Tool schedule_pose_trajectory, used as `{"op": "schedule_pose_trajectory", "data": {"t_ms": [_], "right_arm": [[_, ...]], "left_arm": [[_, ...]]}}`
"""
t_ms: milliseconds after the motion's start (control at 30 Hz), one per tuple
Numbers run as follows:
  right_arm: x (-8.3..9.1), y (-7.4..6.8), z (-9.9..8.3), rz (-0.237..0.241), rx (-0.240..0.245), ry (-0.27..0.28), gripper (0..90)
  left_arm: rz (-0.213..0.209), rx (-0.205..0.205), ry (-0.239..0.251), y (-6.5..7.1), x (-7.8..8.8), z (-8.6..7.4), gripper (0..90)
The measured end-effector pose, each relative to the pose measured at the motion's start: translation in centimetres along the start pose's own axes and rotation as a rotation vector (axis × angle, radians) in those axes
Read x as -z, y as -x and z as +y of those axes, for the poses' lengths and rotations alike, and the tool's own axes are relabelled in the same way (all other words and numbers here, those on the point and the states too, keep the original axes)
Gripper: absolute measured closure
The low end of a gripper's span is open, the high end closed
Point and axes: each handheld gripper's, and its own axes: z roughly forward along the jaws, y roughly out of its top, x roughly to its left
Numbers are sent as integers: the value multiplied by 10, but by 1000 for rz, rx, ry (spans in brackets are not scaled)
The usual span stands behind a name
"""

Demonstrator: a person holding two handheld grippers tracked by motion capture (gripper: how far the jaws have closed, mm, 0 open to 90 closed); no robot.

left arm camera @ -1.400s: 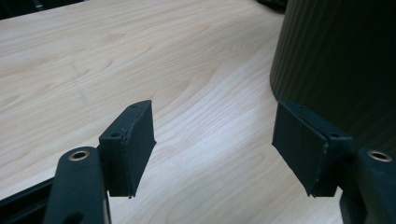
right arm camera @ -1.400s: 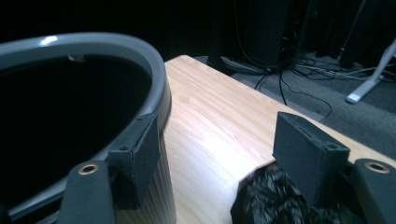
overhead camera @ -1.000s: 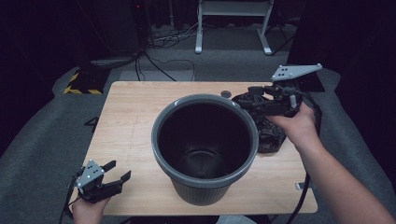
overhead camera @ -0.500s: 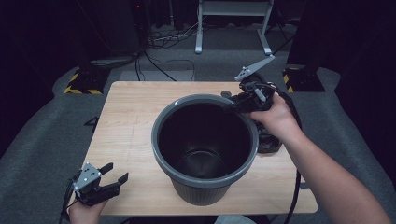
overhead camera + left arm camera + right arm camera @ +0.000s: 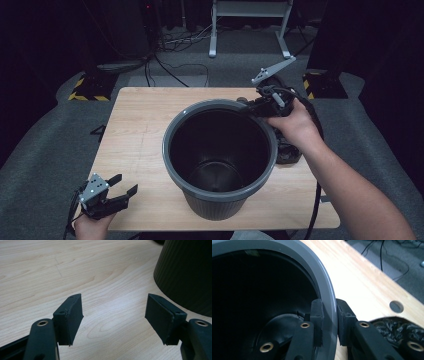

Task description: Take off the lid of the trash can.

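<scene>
— Moved since the earlier frames: right gripper [image 5: 256, 106], carried from beside the black crumpled bag [image 5: 289, 150] to the far right rim of the grey bin [image 5: 220, 195]; jaws just been closing, rim wall between them. Left gripper [image 5: 117, 192] unchanged at the near left corner.

— Grip on the rim confirmed?

— Confirmed in the right gripper view: one pad inside the bin wall [image 5: 325, 285], one pad [image 5: 344, 320] outside, both pressed against the rim. Clamped, then, on the bin itself.

— And the left jaws?

— Spread wide apart [image 5: 113, 317], nothing between them, only bare wood grain beneath; ribbed lower side of the bin [image 5: 185, 275] off to the right, cut off by the frame edge.

— Position of the bin?

— Upright at the middle of the surface [image 5: 140, 130], slightly toward the near edge, mouth open upward.

— Hidden or unclear?

— Bin interior very dark; floor dimly visible, contents not to be made out. Bag largely covered by the right hand [image 5: 297, 125] and forearm. Round hole [image 5: 396, 306] through the surface near the bag.

— Surroundings?

— Light wooden surface on grey carpet [image 5: 45, 145]; loose cables [image 5: 165, 67] and a white metal stand [image 5: 247, 25] beyond the far edge; yellow-black hazard tape [image 5: 87, 90] at the left; background in darkness.
</scene>
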Motion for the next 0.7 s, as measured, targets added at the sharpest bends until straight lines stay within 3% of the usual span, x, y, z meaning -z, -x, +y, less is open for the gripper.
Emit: {"op": "schedule_pose_trajectory", "data": {"t_ms": [167,400,533,600,700], "right_arm": [[13,-2,5,7,-10,39,783],[33,0,9,63,-59,97,787],[43,1,8,68,-55,130,786],[55,6,1,71,-35,192,786],[64,11,-6,79,-20,235,785]], "left_arm": [[-3,-1,-1,0,-2,0,304],[-12,1,6,-2,-4,2,306],[-17,-6,9,-1,-7,5,306],[-21,0,12,-1,-10,5,307],[-28,-5,12,-2,-13,7,307]]}}
